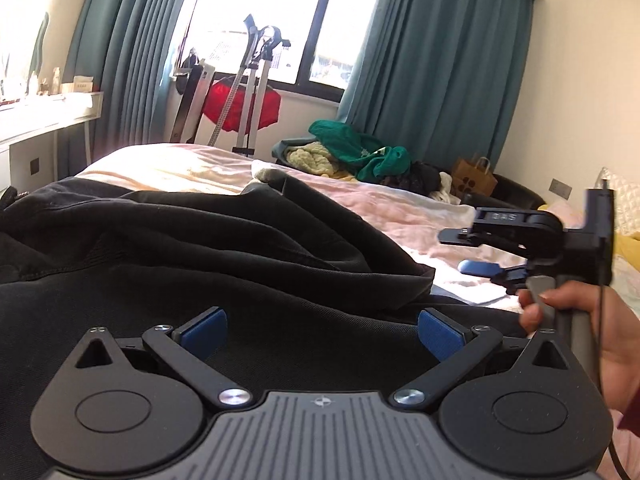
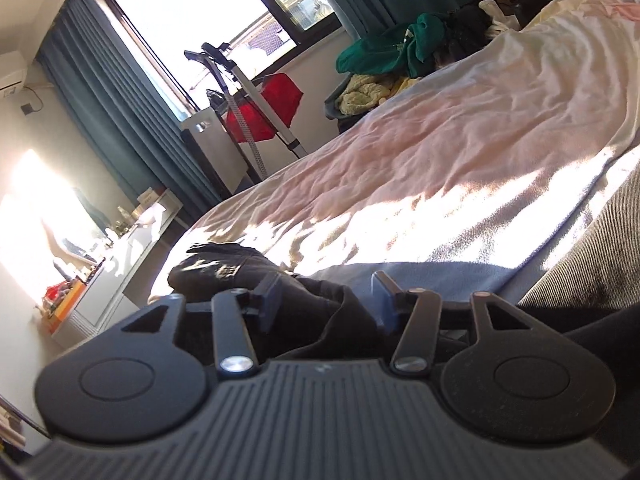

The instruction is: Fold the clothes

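The black garment (image 1: pixel 200 240) spreads under the gaping left tongs (image 1: pixel 322 334), running toward ten o'clock on the bed (image 1: pixel 180 168). The right tongs (image 2: pixel 326 300) stand half spread over a fold, not pinching it. Its near edge is cut off.

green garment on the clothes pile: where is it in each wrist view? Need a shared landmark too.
Left wrist view: the green garment lies centre-right, upper middle, on the pile beyond the bed, below the right curtain.
Right wrist view: the green garment sits upper right of centre, beyond the bed's far edge.
Shared landmark: the red fabric item under the window, left of the garment in both.
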